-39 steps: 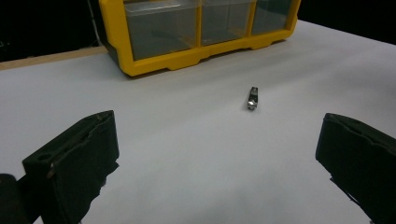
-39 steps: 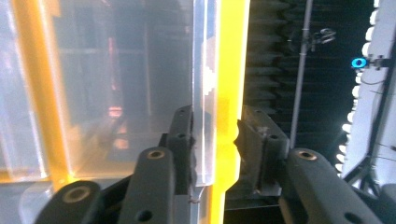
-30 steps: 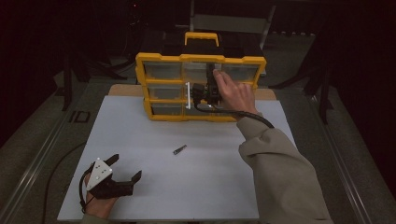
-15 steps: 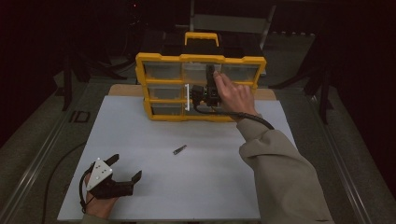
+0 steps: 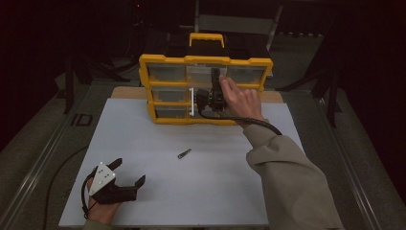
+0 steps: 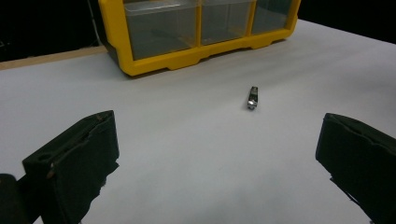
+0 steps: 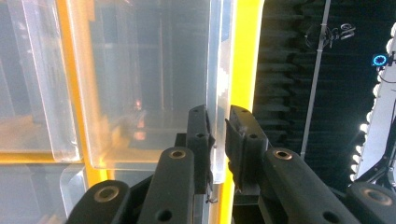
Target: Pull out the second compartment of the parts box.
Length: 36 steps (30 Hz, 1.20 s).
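Note:
A yellow organizer (image 5: 163, 60) with clear drawers stands upright at the far side of the white table top (image 5: 215, 191). My right gripper (image 5: 215, 76) is up against its top row, held by a hand in a beige sleeve. In the right gripper view the right gripper (image 7: 218, 140) is shut on the clear edge of a drawer front (image 7: 149, 84), next to a yellow frame bar (image 7: 245, 56). My left gripper (image 5: 130, 171) rests open at the near left of the table. Ahead of the left gripper (image 6: 215, 154) lies a small metal piece (image 6: 252, 97), also seen mid-table (image 5: 184, 154).
The organizer has a yellow carry handle (image 5: 206, 37) on top and stands on a wooden strip (image 5: 127, 92) behind the white sheet. Metal rails (image 5: 43, 163) run along both table sides. The surroundings are dark, with stands behind the table.

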Tool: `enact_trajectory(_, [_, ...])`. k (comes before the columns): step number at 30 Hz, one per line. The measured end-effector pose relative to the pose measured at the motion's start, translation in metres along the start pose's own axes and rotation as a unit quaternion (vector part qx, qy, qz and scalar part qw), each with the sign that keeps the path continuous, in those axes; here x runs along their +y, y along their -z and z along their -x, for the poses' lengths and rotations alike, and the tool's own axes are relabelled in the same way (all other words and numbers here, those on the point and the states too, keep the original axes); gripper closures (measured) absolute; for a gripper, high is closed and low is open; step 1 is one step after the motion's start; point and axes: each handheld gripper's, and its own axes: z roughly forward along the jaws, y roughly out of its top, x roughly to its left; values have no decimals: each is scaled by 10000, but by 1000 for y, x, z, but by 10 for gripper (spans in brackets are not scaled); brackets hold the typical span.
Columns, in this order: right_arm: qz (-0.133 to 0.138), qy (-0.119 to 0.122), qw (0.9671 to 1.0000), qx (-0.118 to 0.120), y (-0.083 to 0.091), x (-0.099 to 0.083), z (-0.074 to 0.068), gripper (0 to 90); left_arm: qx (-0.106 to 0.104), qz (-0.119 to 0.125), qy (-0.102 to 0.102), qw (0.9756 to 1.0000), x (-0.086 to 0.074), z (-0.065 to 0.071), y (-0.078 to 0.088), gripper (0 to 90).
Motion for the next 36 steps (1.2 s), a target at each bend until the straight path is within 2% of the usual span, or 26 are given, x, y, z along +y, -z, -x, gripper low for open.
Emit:
enact_trajectory(16, [24, -25, 9999, 110, 13, 0, 3, 795, 1, 1, 0, 10000, 0, 0, 0, 0])
enact_trajectory(36, [164, 36, 9998, 120, 33, -3, 4, 796, -3, 3, 2, 10000, 0, 0, 0, 0])
